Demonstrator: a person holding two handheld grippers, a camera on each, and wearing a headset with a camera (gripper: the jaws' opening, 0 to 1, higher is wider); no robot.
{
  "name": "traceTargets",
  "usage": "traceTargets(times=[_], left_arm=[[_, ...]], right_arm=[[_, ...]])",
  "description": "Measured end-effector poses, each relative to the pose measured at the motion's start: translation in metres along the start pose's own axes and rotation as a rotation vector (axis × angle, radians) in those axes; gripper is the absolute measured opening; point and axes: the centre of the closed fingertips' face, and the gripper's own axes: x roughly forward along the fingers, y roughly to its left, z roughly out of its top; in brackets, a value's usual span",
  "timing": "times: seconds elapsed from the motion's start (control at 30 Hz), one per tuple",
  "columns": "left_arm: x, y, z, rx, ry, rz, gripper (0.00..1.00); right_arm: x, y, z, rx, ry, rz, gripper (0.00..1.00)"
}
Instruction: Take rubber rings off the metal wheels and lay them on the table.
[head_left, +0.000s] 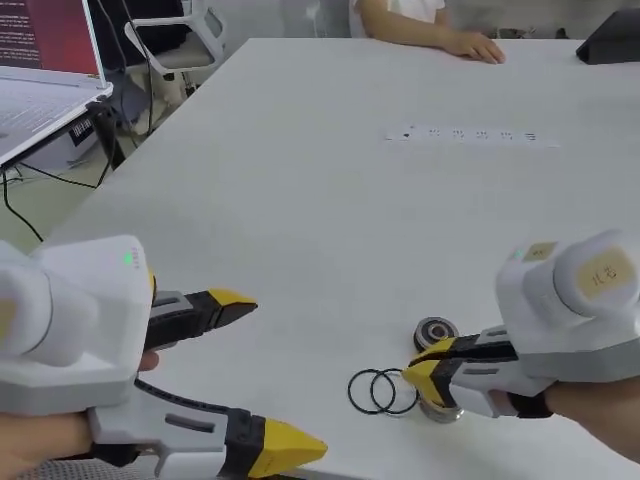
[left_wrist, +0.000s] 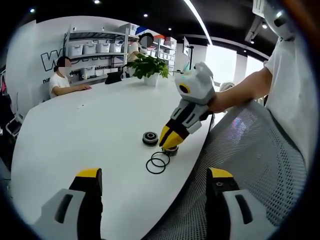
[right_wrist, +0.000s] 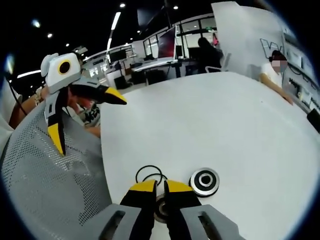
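At a long white table, a person works with two hand-held grippers, seated against a grey mesh chair back that is cut off at the frame edge. A second person sits at the far end, with only a forearm and hand reaching into the head view. An open laptop at the left edge is cropped to a corner.

The left gripper hangs off the near edge with its jaws spread wide and nothing between them. The right gripper presses down at the near right with its yellow jaws drawn almost together over a metal wheel. Most of that wheel is hidden beneath them, and whether they pinch it or a ring cannot be made out.

Two wheels are counted: the covered one and a bare-faced wheel just beyond it. Two black rubber rings lie flat on the table just left of the covered wheel, overlapping each other.

A faint row of small marks farther up the table is too small to identify.
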Motion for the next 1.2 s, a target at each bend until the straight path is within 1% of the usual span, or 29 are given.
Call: traceTargets(times=[0.2, 0.33, 0.47, 0.7, 0.77, 0.83, 0.93, 0.97, 1.03, 1.07, 1.1, 1.13, 1.2], left_arm=[[0.000, 0.001, 0.000, 0.000, -0.001, 0.003, 0.83], [0.000, 0.000, 0.000, 0.000, 0.002, 0.002, 0.83], [0.000, 0.001, 0.000, 0.001, 0.004, 0.002, 0.83], [0.000, 0.000, -0.001, 0.007, 0.008, 0.002, 0.83], [0.000, 0.000, 0.001, 0.011, 0.005, -0.003, 0.84], [0.000, -0.002, 0.004, 0.016, 0.000, -0.009, 0.85], [-0.001, -0.004, 0.009, 0.042, -0.003, -0.022, 0.85], [-0.002, -0.006, 0.011, 0.042, -0.002, -0.030, 0.84], [-0.001, -0.012, 0.020, 0.059, -0.011, -0.064, 0.85], [-0.001, -0.015, 0.023, 0.072, -0.012, -0.080, 0.85], [0.000, -0.018, 0.028, 0.097, -0.009, -0.095, 0.84], [0.001, -0.019, 0.034, 0.128, -0.009, -0.103, 0.84], [0.004, -0.019, 0.043, 0.166, -0.007, -0.108, 0.84]], right_arm=[[-0.004, -0.007, 0.004, 0.019, -0.016, -0.015, 0.03], [-0.008, -0.013, 0.009, 0.040, -0.039, -0.032, 0.03], [-0.012, -0.022, 0.012, 0.061, -0.059, -0.053, 0.03], [-0.023, -0.038, 0.020, 0.103, -0.110, -0.096, 0.03], [-0.026, -0.044, 0.022, 0.118, -0.124, -0.112, 0.03], [-0.029, -0.048, 0.023, 0.134, -0.136, -0.124, 0.04], [-0.033, -0.056, 0.023, 0.161, -0.148, -0.142, 0.04], [-0.034, -0.058, 0.023, 0.166, -0.150, -0.147, 0.04], [-0.036, -0.062, 0.022, 0.180, -0.155, -0.159, 0.04], [-0.037, -0.063, 0.021, 0.185, -0.156, -0.164, 0.04], [-0.038, -0.064, 0.021, 0.188, -0.157, -0.167, 0.04], [-0.038, -0.066, 0.021, 0.193, -0.159, -0.173, 0.04], [-0.039, -0.067, 0.020, 0.199, -0.158, -0.179, 0.04]])
